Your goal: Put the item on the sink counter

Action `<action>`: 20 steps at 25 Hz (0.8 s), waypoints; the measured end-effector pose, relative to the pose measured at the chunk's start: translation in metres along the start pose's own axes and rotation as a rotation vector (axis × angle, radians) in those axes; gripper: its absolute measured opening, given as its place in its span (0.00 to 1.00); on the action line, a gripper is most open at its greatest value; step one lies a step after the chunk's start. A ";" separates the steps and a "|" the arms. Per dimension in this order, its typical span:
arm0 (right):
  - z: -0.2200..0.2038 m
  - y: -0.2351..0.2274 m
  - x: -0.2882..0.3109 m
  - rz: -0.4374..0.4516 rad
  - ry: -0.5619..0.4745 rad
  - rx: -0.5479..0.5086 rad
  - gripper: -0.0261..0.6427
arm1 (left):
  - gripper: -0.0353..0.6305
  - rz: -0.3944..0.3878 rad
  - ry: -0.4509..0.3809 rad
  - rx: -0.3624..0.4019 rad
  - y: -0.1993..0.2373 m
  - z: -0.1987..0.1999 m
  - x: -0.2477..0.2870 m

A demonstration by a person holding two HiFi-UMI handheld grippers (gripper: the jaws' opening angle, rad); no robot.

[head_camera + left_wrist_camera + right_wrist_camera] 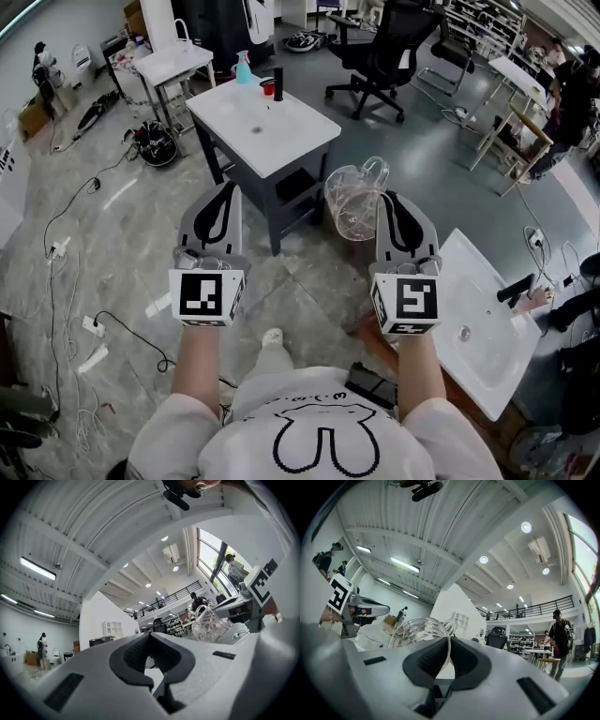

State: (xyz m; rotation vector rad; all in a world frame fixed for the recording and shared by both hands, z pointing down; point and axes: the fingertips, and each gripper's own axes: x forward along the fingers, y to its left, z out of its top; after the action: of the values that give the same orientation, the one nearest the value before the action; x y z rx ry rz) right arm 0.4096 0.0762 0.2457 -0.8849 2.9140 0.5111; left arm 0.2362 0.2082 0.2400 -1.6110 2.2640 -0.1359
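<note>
My right gripper (pixel 388 201) is shut on the rim of a clear glass pitcher (pixel 354 199), which hangs tilted in the air to its left. The right gripper view shows the pitcher's thin wall (pixel 417 632) pinched between the dark pads (pixel 429 660). Beside it, my left gripper (pixel 223 192) is held up, shut, with nothing in it. Its jaws meet in the left gripper view, where the pitcher (pixel 211 623) shows at the right. The white sink counter (pixel 281 141) on a dark stand lies ahead, beyond both grippers.
On the sink counter's far edge stand a blue spray bottle (pixel 244 67), a red cup (pixel 269 89) and a black faucet (pixel 278 82). A second white sink (pixel 483 309) lies at my right. A black office chair (pixel 384 52) and floor cables (pixel 66 234) are around.
</note>
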 end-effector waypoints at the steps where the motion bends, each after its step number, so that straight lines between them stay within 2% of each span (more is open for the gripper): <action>1: -0.001 0.002 0.015 -0.005 0.000 0.002 0.10 | 0.07 -0.004 -0.004 -0.001 0.011 -0.004 0.011; 10: -0.012 0.024 0.138 -0.060 0.049 0.011 0.10 | 0.07 -0.055 -0.020 -0.016 0.099 -0.045 0.106; 15: -0.022 0.030 0.177 -0.105 0.076 0.036 0.10 | 0.07 -0.093 -0.019 -0.028 0.128 -0.067 0.138; 20: -0.037 0.028 0.202 -0.134 0.100 0.071 0.10 | 0.07 -0.098 0.004 -0.040 0.144 -0.092 0.158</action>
State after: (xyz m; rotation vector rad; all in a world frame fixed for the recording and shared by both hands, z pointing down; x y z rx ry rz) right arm 0.2278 -0.0214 0.2598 -1.1166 2.9122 0.3625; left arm 0.0307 0.0996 0.2492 -1.7448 2.2044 -0.1190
